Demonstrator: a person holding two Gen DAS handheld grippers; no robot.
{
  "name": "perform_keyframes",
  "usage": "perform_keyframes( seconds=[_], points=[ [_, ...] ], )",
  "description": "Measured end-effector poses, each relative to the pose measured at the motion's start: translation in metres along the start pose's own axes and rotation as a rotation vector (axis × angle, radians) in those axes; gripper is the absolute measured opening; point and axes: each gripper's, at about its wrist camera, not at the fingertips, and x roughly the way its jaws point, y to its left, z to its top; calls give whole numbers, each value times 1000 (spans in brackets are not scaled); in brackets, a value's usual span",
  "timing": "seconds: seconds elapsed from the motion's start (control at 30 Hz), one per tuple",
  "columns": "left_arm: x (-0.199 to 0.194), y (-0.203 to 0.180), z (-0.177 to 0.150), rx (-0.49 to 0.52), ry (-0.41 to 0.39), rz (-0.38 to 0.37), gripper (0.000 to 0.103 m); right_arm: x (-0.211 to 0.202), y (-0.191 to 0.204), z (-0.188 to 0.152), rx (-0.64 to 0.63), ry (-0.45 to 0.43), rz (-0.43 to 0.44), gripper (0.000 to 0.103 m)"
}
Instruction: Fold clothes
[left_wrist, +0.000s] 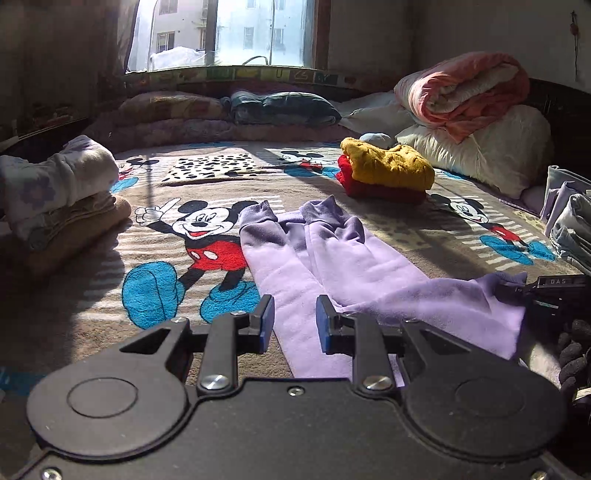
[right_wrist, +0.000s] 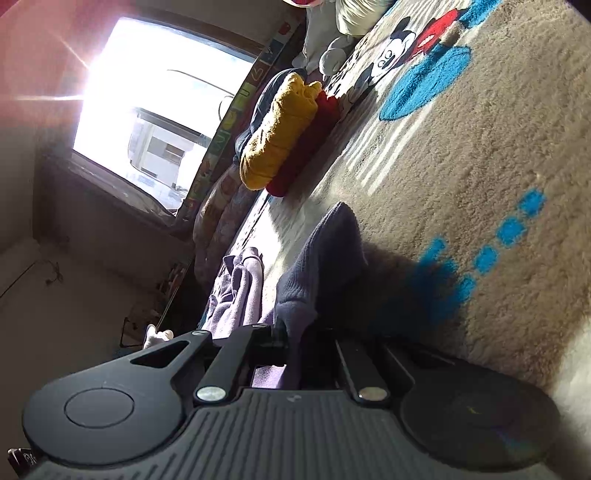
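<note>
The soft, light lilac fleece trousers (left_wrist: 332, 266) lie mid-blanket on the cartoon-mouse bed blanket (left_wrist: 424, 229), limp and best taken by the ribbed waistband, which the right gripper (right_wrist: 295, 332) clamps while the left gripper (left_wrist: 293, 325) gapes above a leg.

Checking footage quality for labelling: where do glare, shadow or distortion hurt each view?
Left wrist view: fisheye bends the edges, left side dark, lilac fleece trousers sunlit and clear. Right wrist view: window blown out with flare streaks, picture steeply tilted, right claw lost in shadow.
</note>
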Motion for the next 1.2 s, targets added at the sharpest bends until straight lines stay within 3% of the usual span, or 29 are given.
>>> perform_keyframes(
  seconds=[0.1, 0.13, 0.17, 0.23, 0.3, 0.43, 0.53, 0.7, 0.8, 0.9, 1.0, 1.07, 1.2],
  points=[
    [2, -30, -40, 52, 41, -34, 21, 0, 1, -1, -13, -5, 1, 7],
    [18, -37, -59, 82, 119, -64, 21, -1, 2, -2, -15, -6, 1, 7],
    [24, -41, -72, 94, 115, -47, 21, -1, 2, -2, -18, -7, 1, 7],
    [12, -33, -68, 25, 79, -78, 22, -2, 3, -2, -23, -8, -1, 7],
    [-15, -16, -56, -39, -7, -127, 22, -2, 4, -3, -29, -10, -4, 7],
    [-60, 27, -53, -194, -155, -111, 22, -1, 7, -4, -47, -9, -22, 7],
    [-69, 42, -58, -263, -170, -83, 22, 0, 7, -3, -50, -2, -34, 7],
    [-53, 14, -70, -183, -89, -176, 22, 4, 12, -1, -45, 12, -77, 7],
    [-19, -27, -94, -25, 69, -230, 24, 1, 17, 1, -35, 4, -103, 7],
    [-20, -44, -98, 91, 36, -203, 31, -5, 26, 6, -30, -12, -105, 7],
    [-35, -42, -91, 107, -33, -235, 37, -11, 42, 12, -60, -21, -98, 7],
    [-37, -44, -91, 112, -55, -245, 53, -12, 55, 16, -99, -18, -100, 7],
    [-23, -49, -98, 146, -25, -221, 54, -12, 83, 22, -176, -14, -124, 7]
  ],
)
